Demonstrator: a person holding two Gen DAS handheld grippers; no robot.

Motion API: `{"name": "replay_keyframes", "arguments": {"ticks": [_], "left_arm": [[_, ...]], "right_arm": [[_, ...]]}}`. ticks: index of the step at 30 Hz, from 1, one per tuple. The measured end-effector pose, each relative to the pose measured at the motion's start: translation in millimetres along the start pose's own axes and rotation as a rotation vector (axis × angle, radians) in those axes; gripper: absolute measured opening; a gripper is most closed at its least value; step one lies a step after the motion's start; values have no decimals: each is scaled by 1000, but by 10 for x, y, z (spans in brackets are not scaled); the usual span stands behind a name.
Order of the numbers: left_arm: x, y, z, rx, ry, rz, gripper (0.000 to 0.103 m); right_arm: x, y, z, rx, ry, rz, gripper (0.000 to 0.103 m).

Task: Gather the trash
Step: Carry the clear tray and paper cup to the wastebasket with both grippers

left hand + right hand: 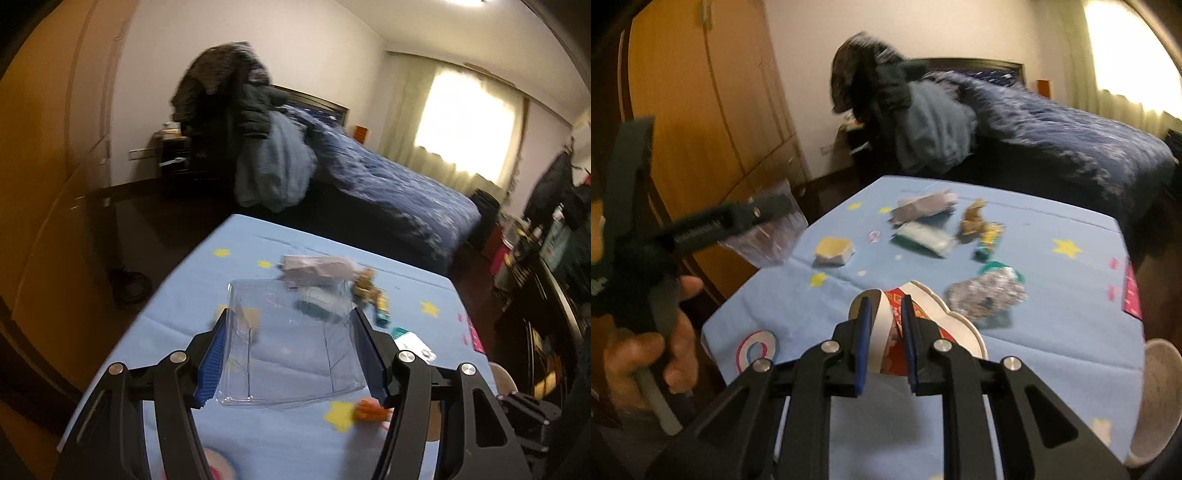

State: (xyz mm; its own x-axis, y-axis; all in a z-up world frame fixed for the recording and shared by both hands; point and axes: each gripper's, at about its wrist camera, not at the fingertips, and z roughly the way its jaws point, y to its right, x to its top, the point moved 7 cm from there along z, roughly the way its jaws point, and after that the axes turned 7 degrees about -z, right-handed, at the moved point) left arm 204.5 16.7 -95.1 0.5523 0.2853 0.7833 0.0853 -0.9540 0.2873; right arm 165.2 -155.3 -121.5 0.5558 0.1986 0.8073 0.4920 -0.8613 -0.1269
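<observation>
My left gripper (288, 321) is shut on a clear plastic container (291, 339), held above the blue star-print table (207, 280); it also shows at the left of the right wrist view (768, 229). My right gripper (884, 306) is shut on a red and white paper wrapper (923, 314) above the table's near side (1052, 332). Trash lies on the table: a grey wrapper (923, 206), a teal packet (923, 238), a brown crumpled piece (973, 219), a yellow-green wrapper (990, 240), a tan block (834, 251) and a crumpled foil ball (986, 295).
A bed with a dark blue quilt (399, 184) and piled clothes (258, 140) stands beyond the table. A wooden wardrobe (701, 110) is on the left. An orange scrap (367, 408) lies near the left gripper. A white bowl (1160, 398) sits at the table's right edge.
</observation>
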Motion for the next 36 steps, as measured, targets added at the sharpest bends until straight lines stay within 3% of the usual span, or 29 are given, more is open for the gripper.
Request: {"name": "replay_keyframes", "arguments": {"ticks": [12, 25, 26, 28, 36], "left_arm": [[-344, 1178, 159, -132, -62, 193, 63], [-791, 2451, 376, -317, -143, 363, 63], [-833, 2532, 380, -329, -148, 373, 63], [-921, 2751, 419, -369, -171, 396, 63], [-1306, 3444, 622, -457, -256, 470, 63]], "right_arm": [[-319, 760, -794, -112, 94, 151, 17], [-807, 1874, -1639, -360, 175, 332, 17], [-832, 1941, -1671, -376, 176, 340, 16], [-899, 2116, -1743, -411, 175, 366, 4], [-1156, 2806, -1711, -525, 119, 443, 5]]}}
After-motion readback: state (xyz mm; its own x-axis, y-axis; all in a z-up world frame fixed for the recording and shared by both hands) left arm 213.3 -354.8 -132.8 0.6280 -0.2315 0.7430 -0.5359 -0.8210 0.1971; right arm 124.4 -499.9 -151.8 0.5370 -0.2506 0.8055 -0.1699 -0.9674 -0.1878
